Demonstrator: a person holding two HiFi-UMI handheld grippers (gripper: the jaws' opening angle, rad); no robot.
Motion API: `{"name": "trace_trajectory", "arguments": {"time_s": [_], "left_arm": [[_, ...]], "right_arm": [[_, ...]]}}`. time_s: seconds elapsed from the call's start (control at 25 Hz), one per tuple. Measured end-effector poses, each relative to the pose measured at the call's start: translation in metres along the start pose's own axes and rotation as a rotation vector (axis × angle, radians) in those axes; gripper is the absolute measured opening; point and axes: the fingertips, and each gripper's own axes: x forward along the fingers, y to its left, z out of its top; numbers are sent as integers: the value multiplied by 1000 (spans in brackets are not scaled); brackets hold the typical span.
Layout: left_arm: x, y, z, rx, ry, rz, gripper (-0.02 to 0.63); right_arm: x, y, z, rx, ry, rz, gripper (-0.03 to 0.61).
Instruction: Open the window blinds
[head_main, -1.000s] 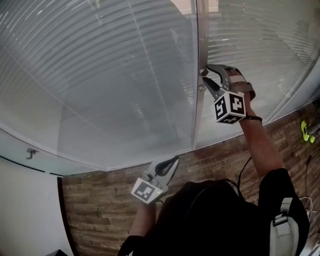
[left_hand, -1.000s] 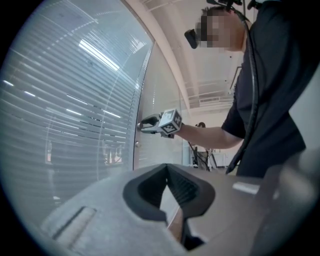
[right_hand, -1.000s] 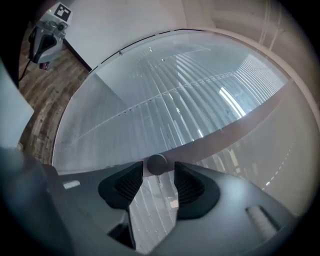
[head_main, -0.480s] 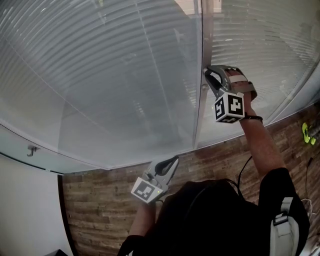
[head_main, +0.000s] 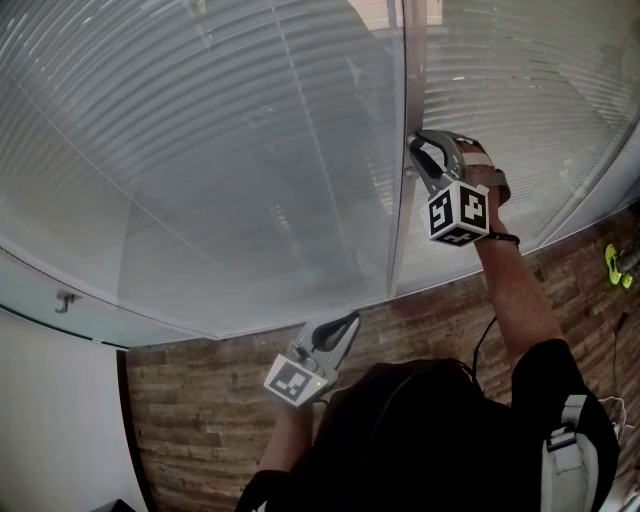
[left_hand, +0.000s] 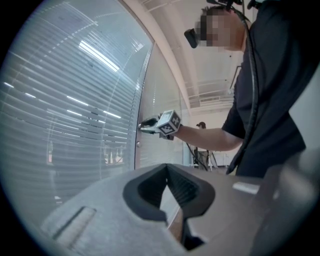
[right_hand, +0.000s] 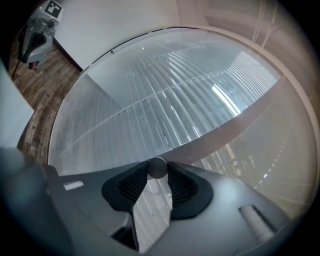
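The blinds (head_main: 230, 150) fill both panes of the window, and their slats look turned flat, so the opening seems hardly begun. They are sealed behind glass, so the likely way to work them is the small round knob (right_hand: 157, 167) on the upright frame post (head_main: 404, 220) between the panes. To do this step well, the grip should probably stay square on the knob. The wrist should roll slowly about the line the jaws point along, without pulling outward, since the smooth ball could slip from the ribbed pads. Watching the slats would show which way of turning lets light through. The right gripper (head_main: 418, 148) is raised to the post, about halfway up it. Its jaws have just been closing and now pinch the knob between their tips, half open around it. The knob sits right at the jaw tips, not deep between the pads. The left gripper (head_main: 350, 320) hangs low near the window's bottom edge, well apart from the knob, its jaws together and holding nothing.
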Motion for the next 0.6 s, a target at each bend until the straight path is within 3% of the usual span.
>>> {"name": "trace_trajectory", "arguments": {"time_s": [0.28,0.6], "left_arm": [[-2,-1,1,0,1,-2,5],[-1,-4,-1,1,12,-15,5]], "right_arm": [[-1,-4,1,184,-25,-9,130],[0,-10,-4,515,-76,-23,132]]}}
